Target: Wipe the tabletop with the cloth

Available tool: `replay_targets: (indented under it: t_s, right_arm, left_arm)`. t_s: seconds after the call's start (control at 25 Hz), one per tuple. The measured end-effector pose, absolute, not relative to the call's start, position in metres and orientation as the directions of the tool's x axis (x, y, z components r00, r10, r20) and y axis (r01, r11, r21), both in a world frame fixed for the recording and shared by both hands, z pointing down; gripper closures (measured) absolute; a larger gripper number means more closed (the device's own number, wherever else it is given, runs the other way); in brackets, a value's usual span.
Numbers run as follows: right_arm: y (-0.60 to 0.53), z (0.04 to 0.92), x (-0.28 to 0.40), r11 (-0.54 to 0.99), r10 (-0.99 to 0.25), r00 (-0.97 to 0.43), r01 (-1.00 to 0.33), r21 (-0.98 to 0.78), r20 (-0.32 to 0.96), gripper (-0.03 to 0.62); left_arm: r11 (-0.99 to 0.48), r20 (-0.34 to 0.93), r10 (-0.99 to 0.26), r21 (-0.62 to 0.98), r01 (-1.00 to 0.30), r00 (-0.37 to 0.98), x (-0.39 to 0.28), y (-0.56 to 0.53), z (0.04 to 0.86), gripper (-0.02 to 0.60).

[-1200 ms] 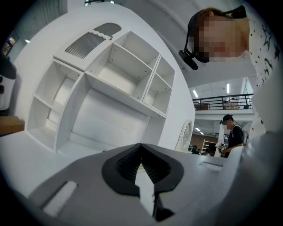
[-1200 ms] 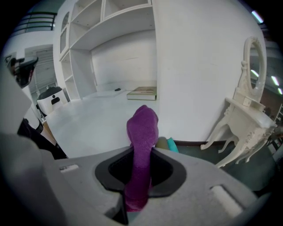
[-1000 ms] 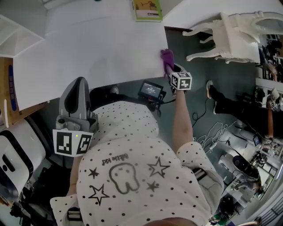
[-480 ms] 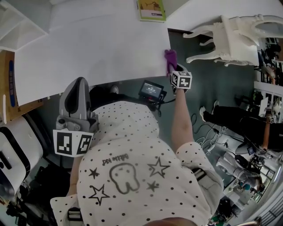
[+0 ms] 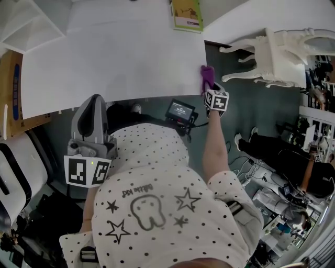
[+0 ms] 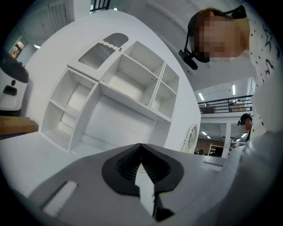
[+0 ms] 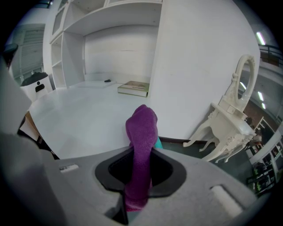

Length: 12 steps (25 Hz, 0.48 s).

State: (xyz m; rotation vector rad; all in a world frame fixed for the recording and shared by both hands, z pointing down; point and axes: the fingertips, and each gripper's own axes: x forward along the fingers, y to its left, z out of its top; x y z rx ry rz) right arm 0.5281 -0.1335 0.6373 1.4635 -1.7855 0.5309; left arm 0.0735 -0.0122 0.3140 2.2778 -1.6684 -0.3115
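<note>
A purple cloth stands bunched in my right gripper, which is shut on it. In the head view the cloth sits just off the near right corner of the white tabletop, over the floor. My left gripper hangs low beside the person's body, below the table's near edge, and is shut with nothing in it. In the left gripper view it points up at white shelving.
A green book lies at the table's far right side. A white ornate chair lies on the floor to the right. A small black device sits below the table edge. A cardboard box is at left.
My right gripper with the cloth has slid right along the table's near edge and come off its corner. The left gripper has stayed put.
</note>
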Motion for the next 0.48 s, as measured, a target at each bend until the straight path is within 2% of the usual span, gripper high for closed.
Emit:
replay_targets:
  t_s: [0.28,0.48]
  right_arm:
    - [-0.132,0.633,0.537,0.114,-0.657,-0.006,-0.989,0.092,0.754,0.528]
    - [-0.128,0.599,0.523,0.064,-0.751,-0.015,-0.997,0.050,0.660,0.528]
  left_arm:
    - [-0.280,0.024,-0.951,0.363,-0.889,0.310,0.069,-0.006,0.319,0.586]
    - [-0.204,0.043,-0.971,0.352,-0.913,0.234,0.036,-0.010,0.324,0.586]
